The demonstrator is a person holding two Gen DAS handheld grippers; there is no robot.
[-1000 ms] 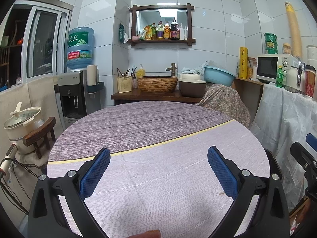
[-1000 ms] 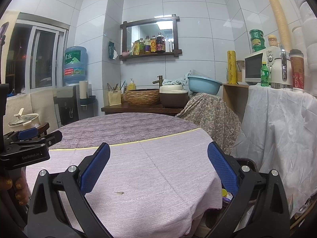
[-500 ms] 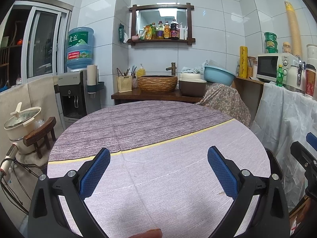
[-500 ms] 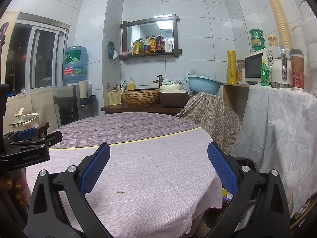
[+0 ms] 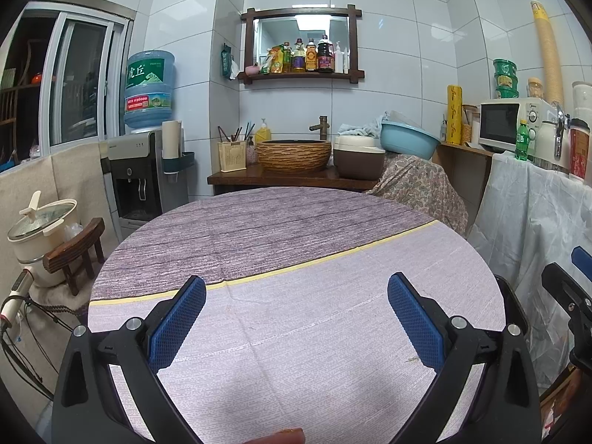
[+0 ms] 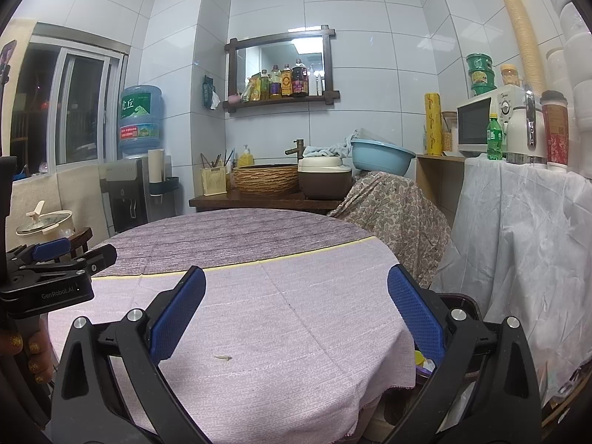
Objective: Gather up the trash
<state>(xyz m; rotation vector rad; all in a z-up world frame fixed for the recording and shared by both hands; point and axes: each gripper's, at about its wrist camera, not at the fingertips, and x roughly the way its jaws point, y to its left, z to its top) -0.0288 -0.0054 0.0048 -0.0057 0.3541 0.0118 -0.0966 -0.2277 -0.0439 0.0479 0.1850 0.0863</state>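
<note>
A round table (image 5: 281,244) under a lilac and purple cloth (image 6: 296,318) fills both wrist views. My left gripper (image 5: 296,318) hovers open over its near half, nothing between the blue pads. My right gripper (image 6: 296,314) hangs open above the table's near right edge, also empty. One tiny scrap (image 6: 223,358) lies on the cloth under the right gripper; the same scrap (image 5: 411,360) shows near the left gripper's right finger. A dark bin (image 6: 457,301) with some rubbish inside stands below the table's right edge. The left gripper (image 6: 55,270) shows at the far left of the right wrist view.
A wooden counter (image 5: 288,179) behind the table carries a woven basin (image 5: 293,155), a rice cooker and a blue bowl (image 5: 407,140). A water dispenser (image 5: 144,170) and a stool with a pot (image 5: 40,229) stand left. A white-draped shelf (image 6: 518,229) with a microwave is right.
</note>
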